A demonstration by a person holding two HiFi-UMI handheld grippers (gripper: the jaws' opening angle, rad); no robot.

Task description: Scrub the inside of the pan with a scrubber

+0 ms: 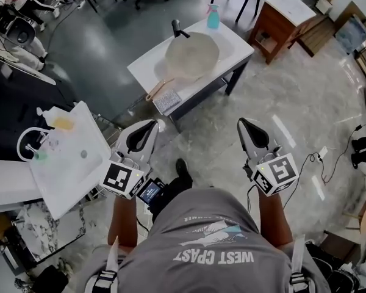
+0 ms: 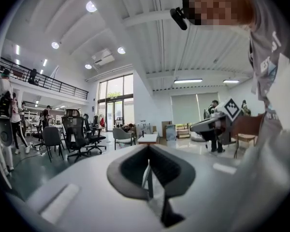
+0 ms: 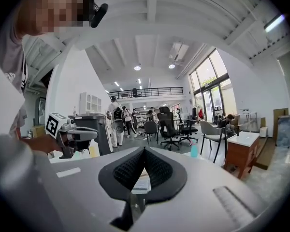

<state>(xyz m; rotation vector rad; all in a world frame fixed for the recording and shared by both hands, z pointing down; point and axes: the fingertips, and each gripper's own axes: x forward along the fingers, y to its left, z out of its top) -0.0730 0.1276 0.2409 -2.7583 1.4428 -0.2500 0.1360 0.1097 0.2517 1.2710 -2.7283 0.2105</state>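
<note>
left hand-held gripper [image 1: 152,124]: jaws together, empty | right hand-held gripper [image 1: 242,124]: jaws together, empty | pan [image 1: 192,55]: on tabletop [image 1: 238,44] ahead, well apart, between both, handle pointing away | scrubber [image 1: 166,100]: near tabletop edge, closer to left hand-held gripper

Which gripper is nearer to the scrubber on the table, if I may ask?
Left. In the head view the left gripper is just below the scrubber, short of the table; the right gripper is farther off, down and to its right.

Head view looks steeply down; both gripper views face level.
</note>
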